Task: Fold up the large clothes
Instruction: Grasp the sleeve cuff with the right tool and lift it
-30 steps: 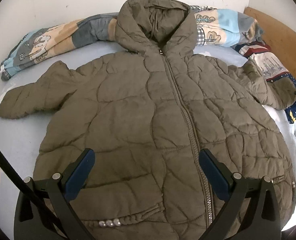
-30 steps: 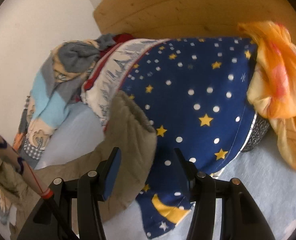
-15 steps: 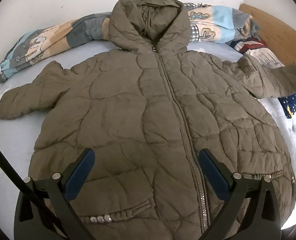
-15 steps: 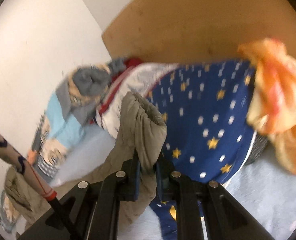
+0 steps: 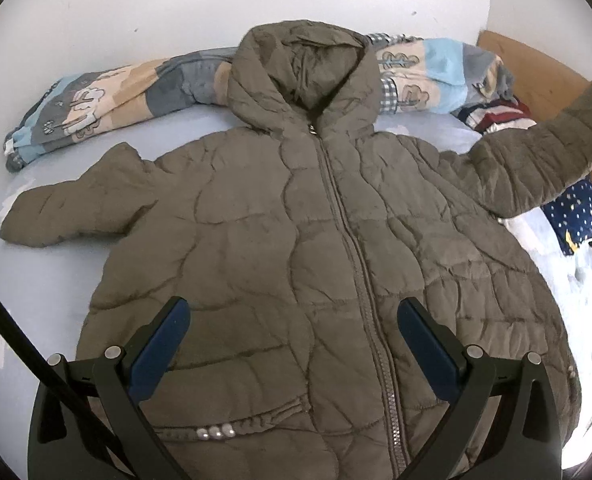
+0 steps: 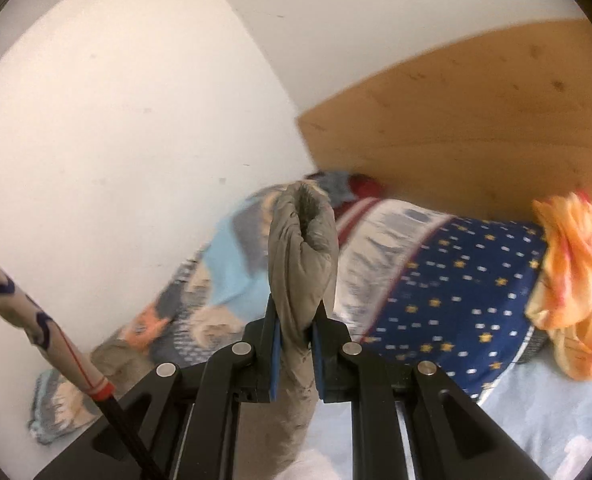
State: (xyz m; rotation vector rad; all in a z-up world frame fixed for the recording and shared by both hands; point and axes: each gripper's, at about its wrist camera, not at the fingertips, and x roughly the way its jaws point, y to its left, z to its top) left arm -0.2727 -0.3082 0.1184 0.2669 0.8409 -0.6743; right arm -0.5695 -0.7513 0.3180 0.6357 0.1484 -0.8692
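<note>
right gripper clamped tight on the cuff of one jacket sleeve, its jaws just closed in on it, cloth pinched between both blue pads, cuff sticking up past the tips. left gripper wide apart, holding nothing, hanging above the lower front of the jacket. one brown padded hooded jacket, zipped, front up, flat on the bed. two sleeves: one flat out to the left, the other raised off the bed at right. one patchwork blanket rolled behind the hood. one starry blue cloth, one orange cloth, wooden headboard behind.
</note>
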